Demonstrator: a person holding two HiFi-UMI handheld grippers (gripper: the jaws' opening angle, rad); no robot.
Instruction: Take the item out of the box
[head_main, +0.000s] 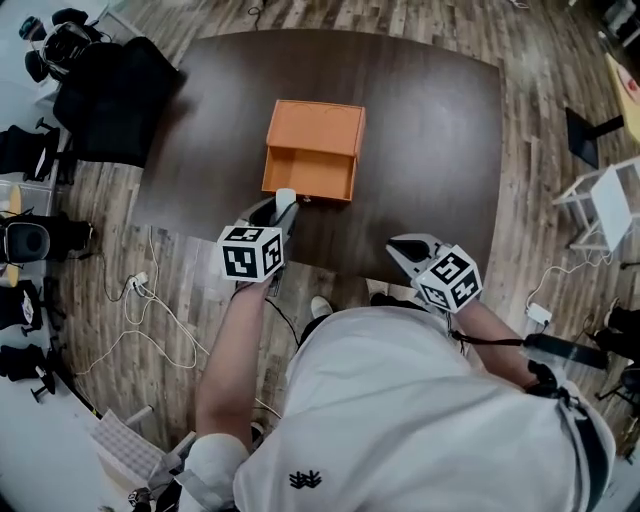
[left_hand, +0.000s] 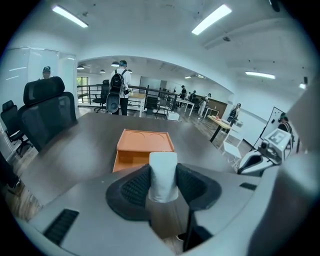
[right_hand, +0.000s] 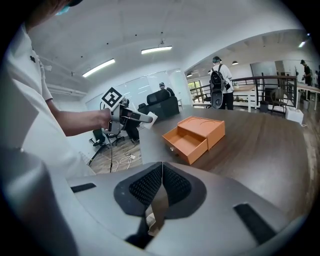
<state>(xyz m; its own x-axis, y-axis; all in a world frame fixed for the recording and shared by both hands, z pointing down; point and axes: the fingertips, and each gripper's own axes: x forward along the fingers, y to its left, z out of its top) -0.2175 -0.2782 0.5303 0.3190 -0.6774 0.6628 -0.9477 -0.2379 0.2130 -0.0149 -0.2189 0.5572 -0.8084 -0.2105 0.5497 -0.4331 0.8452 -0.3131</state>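
Observation:
An orange box (head_main: 313, 128) stands mid-table with its drawer (head_main: 308, 176) pulled out toward me, and the drawer looks bare inside. A white oblong item (left_hand: 163, 174) stands upright between the pads of my left gripper (left_hand: 163, 182), which is shut on it, a short way in front of the box (left_hand: 145, 145). In the head view that item (head_main: 285, 198) hovers just before the drawer, near the table's front edge. My right gripper (right_hand: 161, 187) is shut with nothing in it, held off to the right of the box (right_hand: 197, 135) near the table's front edge (head_main: 405, 247).
The dark table (head_main: 430, 130) is bare apart from the box. A black office chair (head_main: 110, 90) and camera gear stand at the left, cables (head_main: 150, 300) lie on the wood floor, and a white stool (head_main: 610, 205) stands at the right. People stand far off in the room.

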